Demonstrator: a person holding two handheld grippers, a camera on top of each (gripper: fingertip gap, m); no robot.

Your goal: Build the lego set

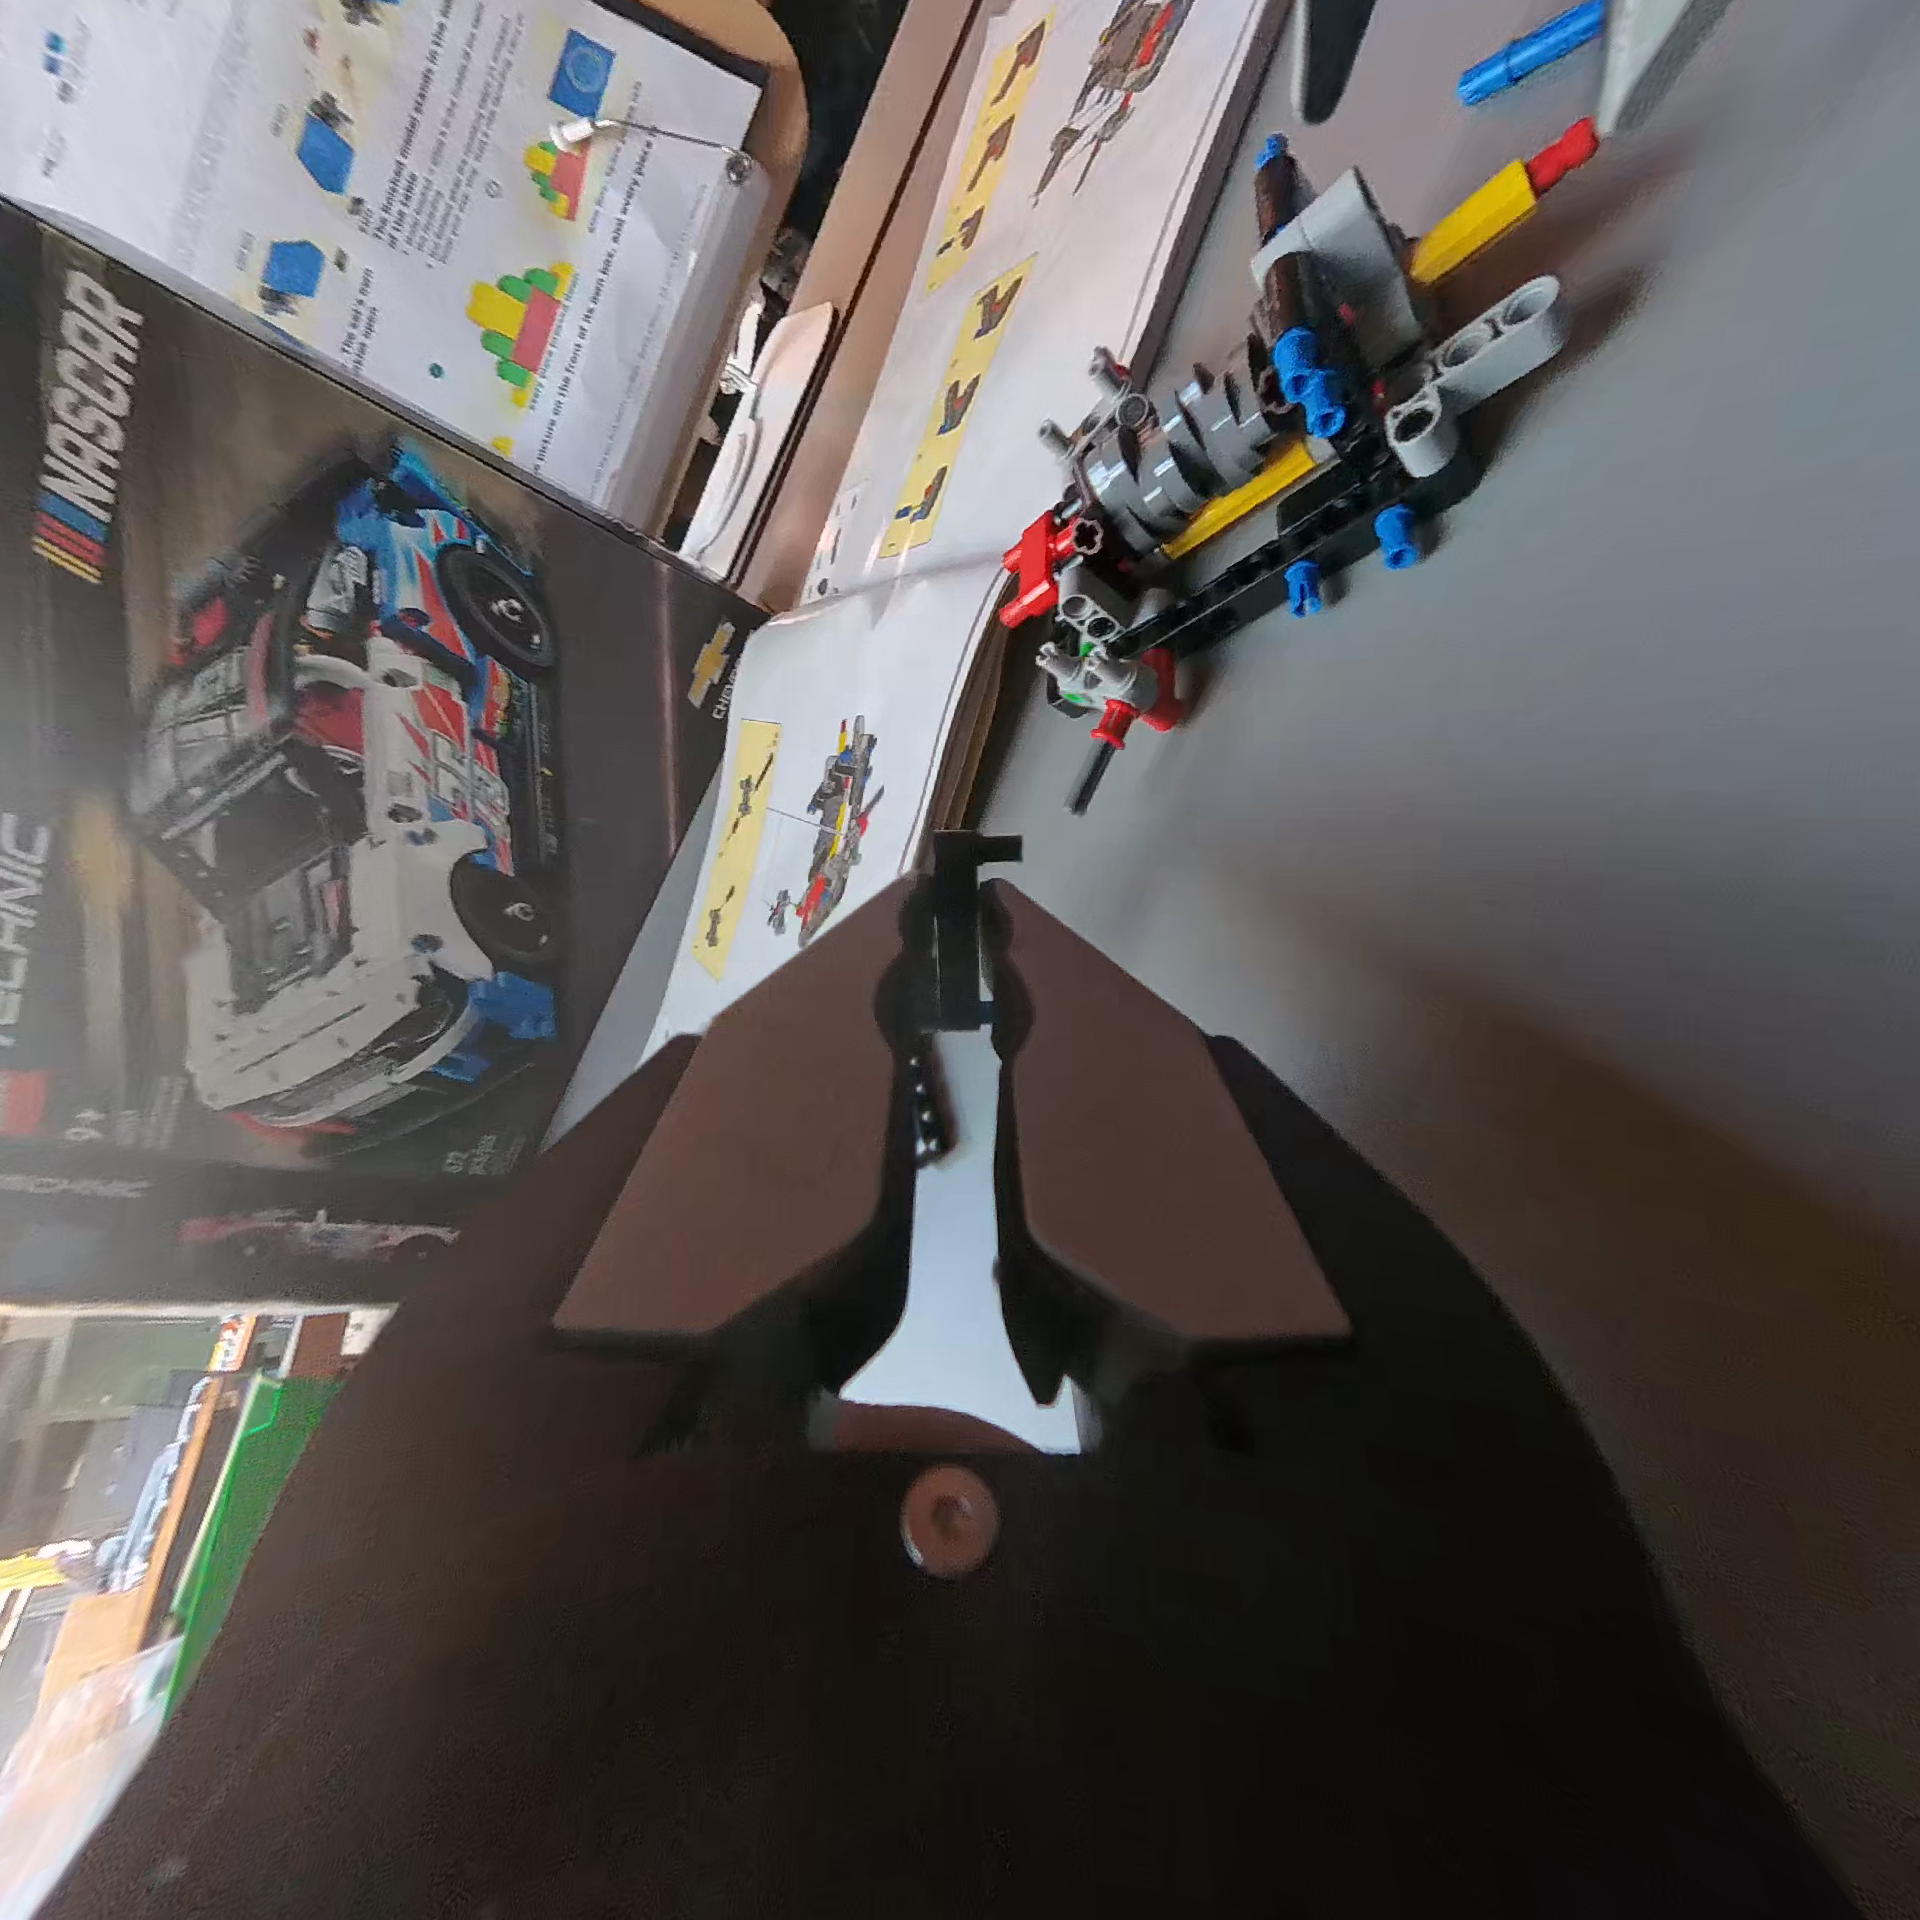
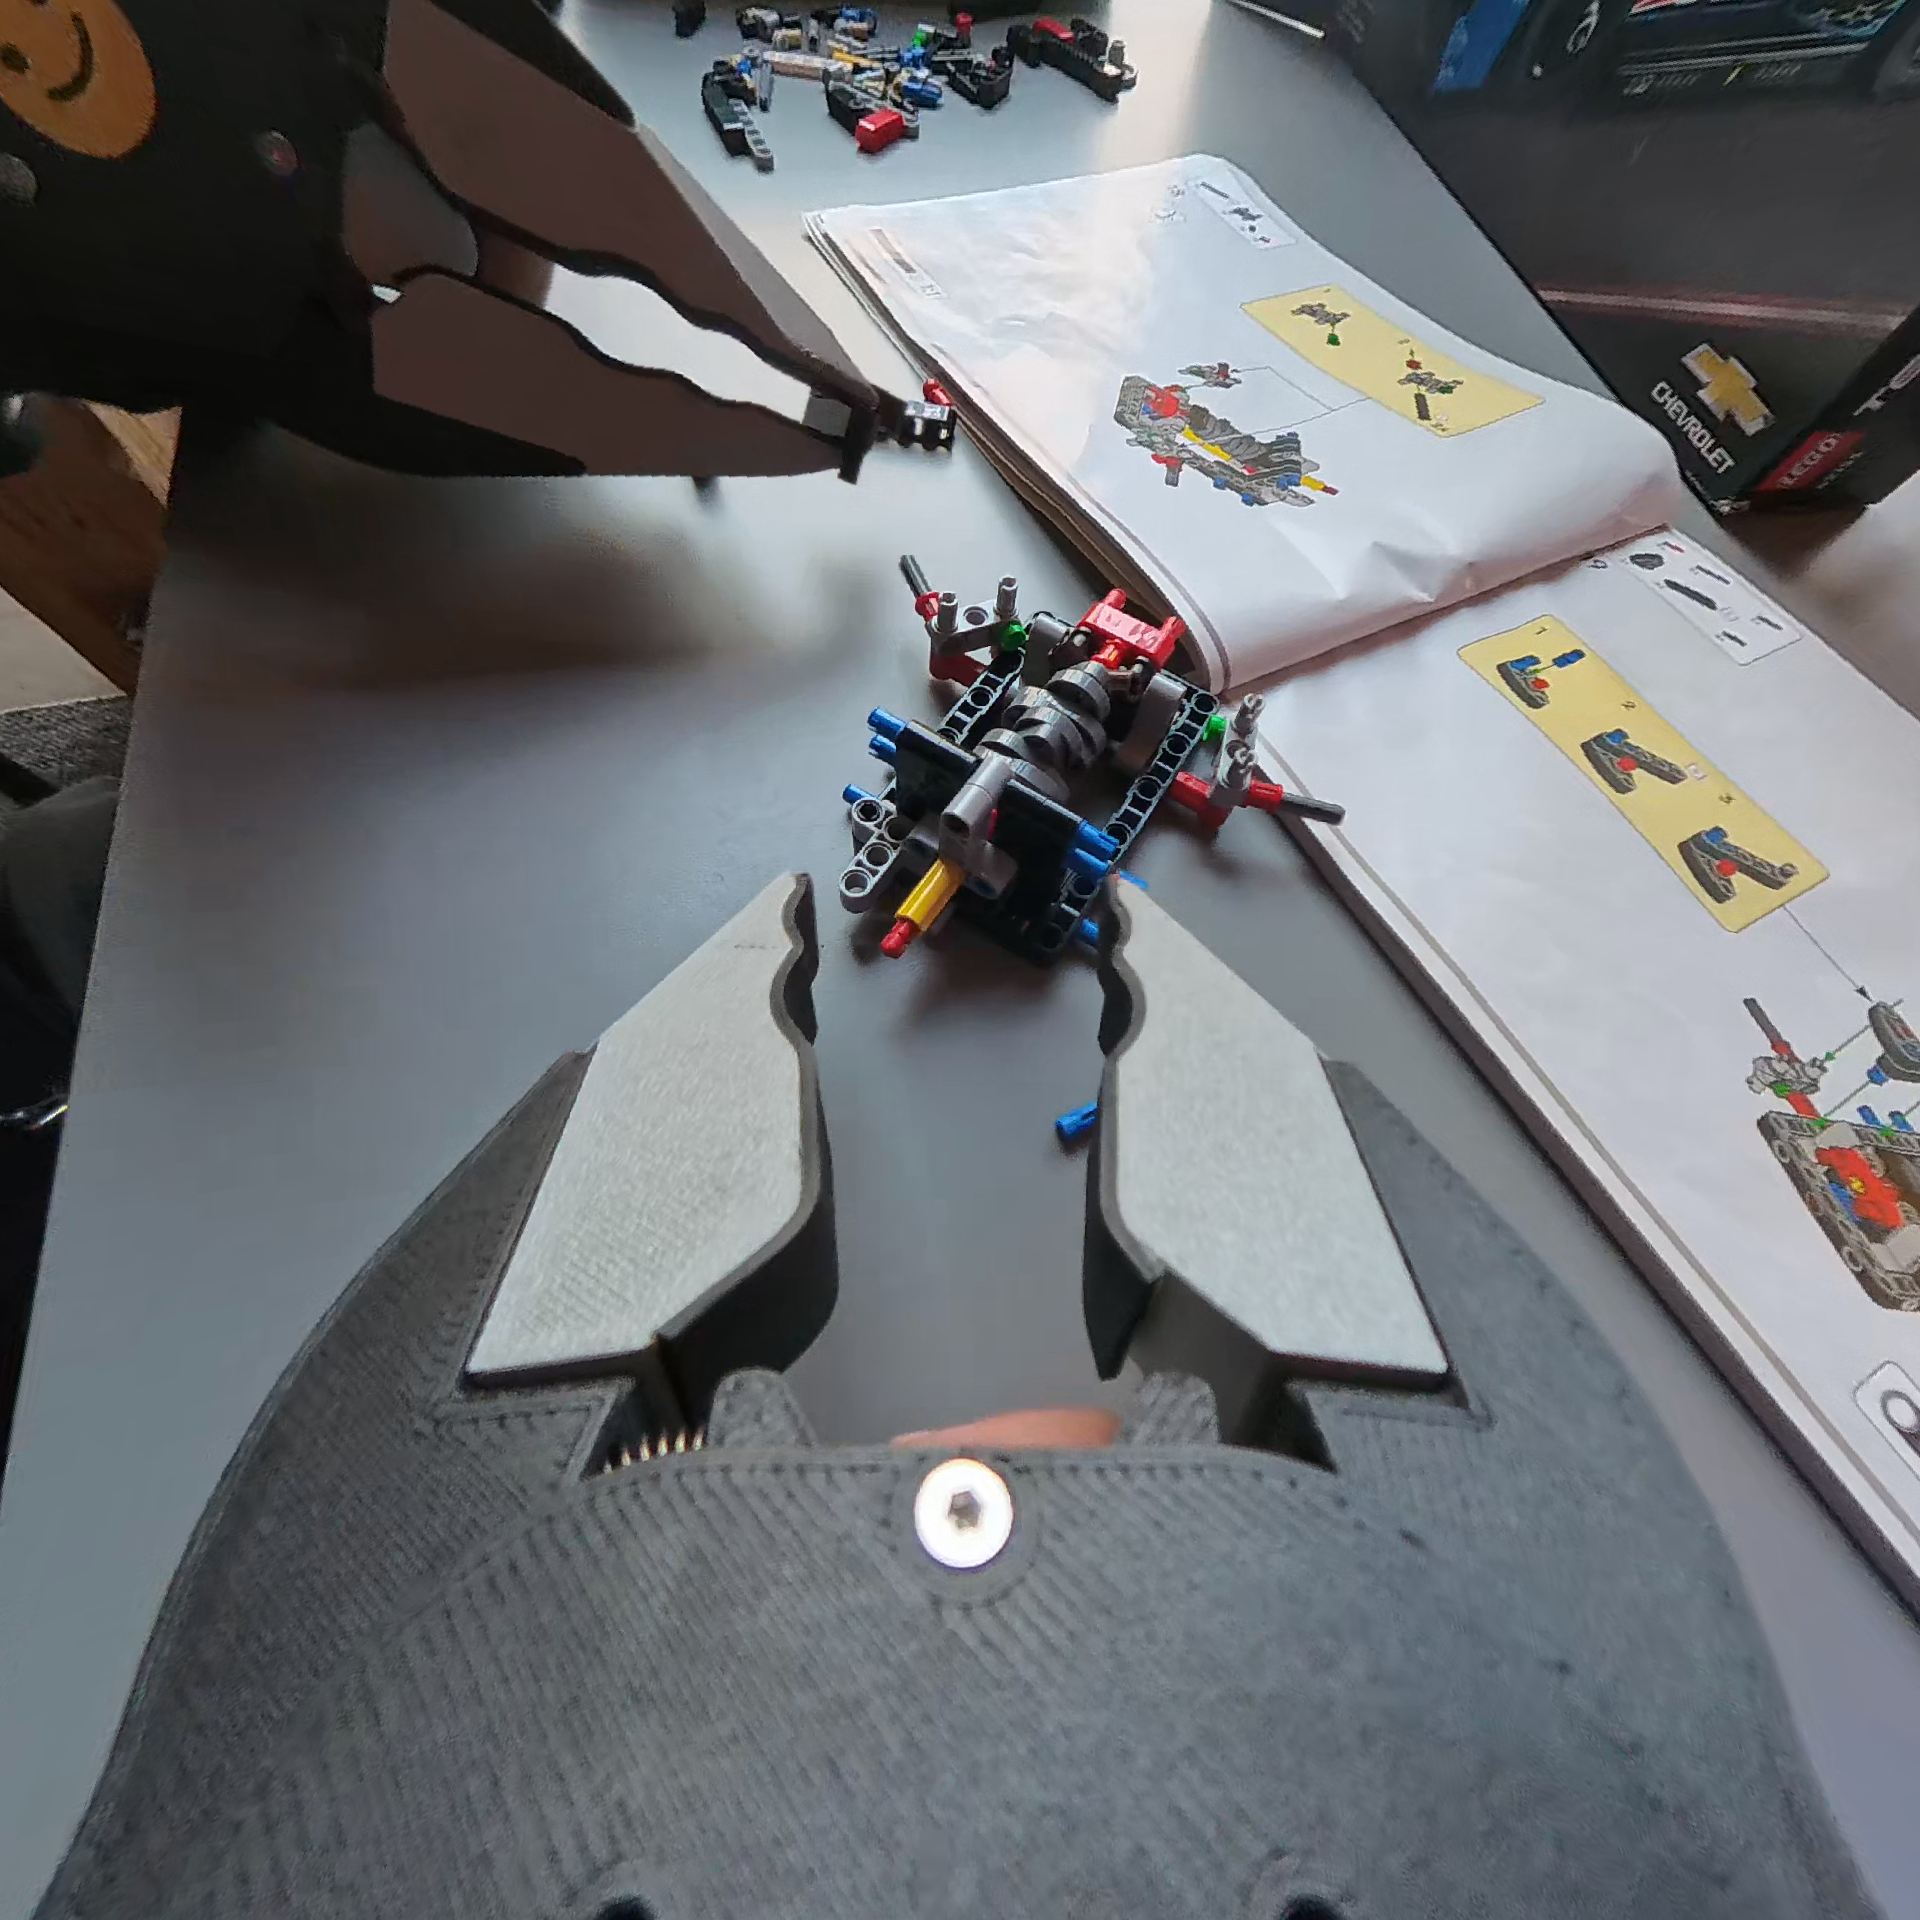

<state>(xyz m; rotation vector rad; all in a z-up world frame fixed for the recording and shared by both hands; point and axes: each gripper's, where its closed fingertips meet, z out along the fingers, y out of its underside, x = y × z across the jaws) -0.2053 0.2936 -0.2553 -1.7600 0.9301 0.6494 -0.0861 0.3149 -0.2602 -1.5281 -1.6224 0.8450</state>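
Observation:
A partly built Technic chassis of black beams, grey cylinders, blue pins and a yellow axle lies on the grey table; it also shows in the left wrist view. My left gripper is shut on a small black piece and holds it above the table beside the manual. In the right wrist view it hovers at the upper left with the black piece at its tips. My right gripper is open and empty, just short of the chassis. A loose blue pin lies by its right finger.
An open instruction manual lies right of the chassis. The set's box stands behind it. A pile of loose pieces lies at the table's far end. Printed sheets lean at the left. The table edge runs along the left. The left gripper's tips are roughly 12 centimeters from the right gripper's. The loose blue pin is about 5 centimeters from my right fingertips and 15 centimeters from my left.

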